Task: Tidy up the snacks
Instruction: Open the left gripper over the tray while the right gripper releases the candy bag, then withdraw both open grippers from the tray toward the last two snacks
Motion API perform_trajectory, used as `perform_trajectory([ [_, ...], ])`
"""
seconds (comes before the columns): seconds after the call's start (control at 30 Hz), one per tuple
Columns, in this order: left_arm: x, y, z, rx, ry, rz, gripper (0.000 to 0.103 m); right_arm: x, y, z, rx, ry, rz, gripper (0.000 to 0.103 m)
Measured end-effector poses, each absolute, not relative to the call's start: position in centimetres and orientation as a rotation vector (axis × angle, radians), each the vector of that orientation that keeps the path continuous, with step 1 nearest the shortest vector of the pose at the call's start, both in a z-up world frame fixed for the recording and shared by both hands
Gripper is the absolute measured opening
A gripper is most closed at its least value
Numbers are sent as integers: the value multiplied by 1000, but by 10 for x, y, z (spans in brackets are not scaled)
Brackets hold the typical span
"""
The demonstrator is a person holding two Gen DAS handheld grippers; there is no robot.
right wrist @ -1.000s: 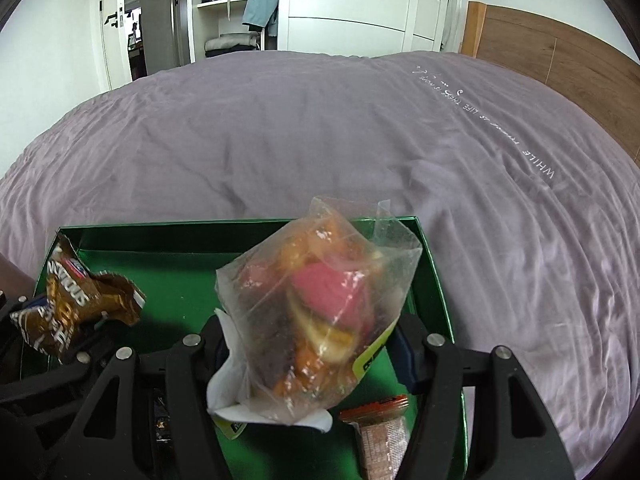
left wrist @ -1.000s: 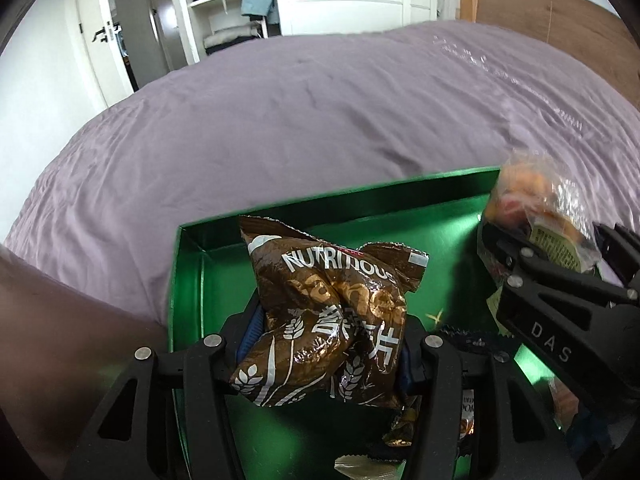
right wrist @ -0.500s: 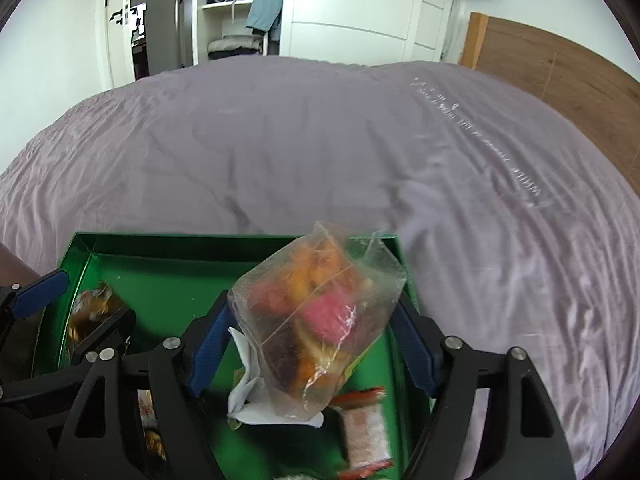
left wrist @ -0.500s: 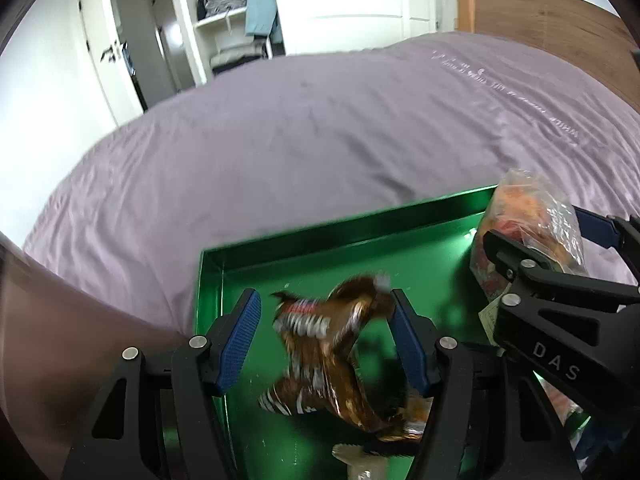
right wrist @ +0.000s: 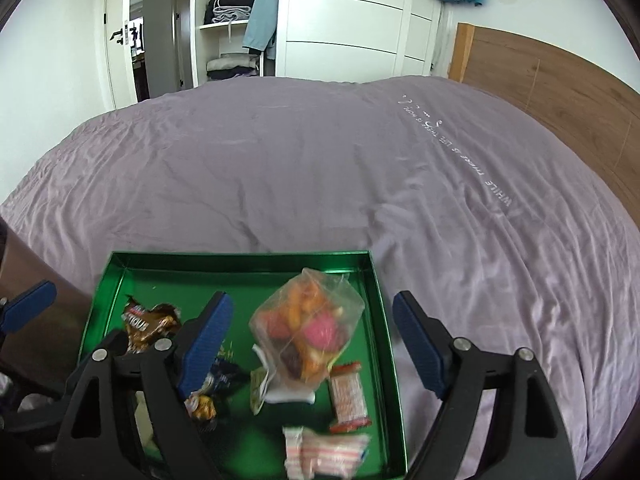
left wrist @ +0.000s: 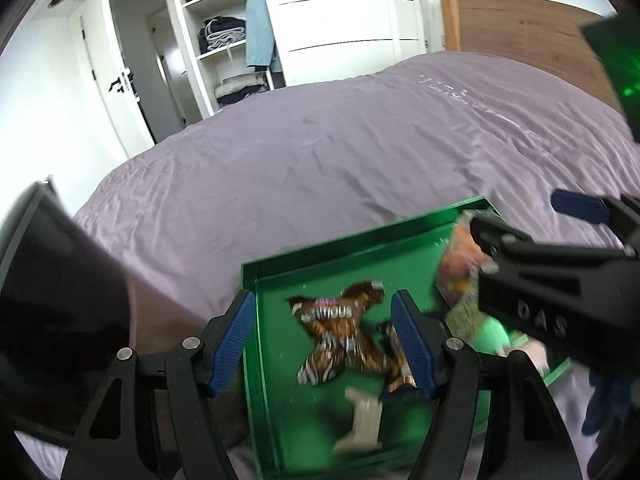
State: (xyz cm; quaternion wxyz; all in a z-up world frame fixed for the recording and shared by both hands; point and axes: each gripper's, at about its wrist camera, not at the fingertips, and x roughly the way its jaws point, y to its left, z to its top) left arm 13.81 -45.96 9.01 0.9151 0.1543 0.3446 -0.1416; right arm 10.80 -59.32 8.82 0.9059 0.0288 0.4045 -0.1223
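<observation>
A green tray (left wrist: 256,344) lies on the purple bed; it also shows in the right wrist view (right wrist: 240,258). A brown snack bag (left wrist: 340,336) lies loose in the tray's left part, also seen in the right wrist view (right wrist: 146,322). A clear bag of orange and pink snacks (right wrist: 308,328) rests in the tray's right part, partly hidden in the left wrist view (left wrist: 456,268). My left gripper (left wrist: 326,340) is open above the brown bag. My right gripper (right wrist: 308,344) is open around the clear bag without touching it.
Several small wrapped snacks lie in the tray, such as a red-and-white packet (right wrist: 348,396) and a pink-striped packet (right wrist: 324,450). The purple bedspread (right wrist: 320,168) spreads beyond. A wooden headboard (right wrist: 560,92) is at right, a wardrobe (right wrist: 340,20) behind. A dark object (left wrist: 48,300) stands at left.
Both grippers opened and pulled back upward. The brown bag dropped from the left gripper into the tray. The clear bag dropped from the right gripper into the tray.
</observation>
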Motion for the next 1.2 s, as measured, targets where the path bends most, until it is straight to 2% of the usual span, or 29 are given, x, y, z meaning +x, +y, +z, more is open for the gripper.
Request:
perform_trajectory([
  [0.33,35,-396,149,270,668,-411,64,-6,-565,150,48,804,-315,102],
  [0.7,-39,-212,197,178,594,-301,64,-140,-478,217,90,703,-327,103],
  [0.97,-78,-63,196,112,541,-146,67,-199,-390,234,123,633,-234,103],
  [1.2,-99,41,178,37,518,12,67,-207,-311,234,79,623,-107,103],
])
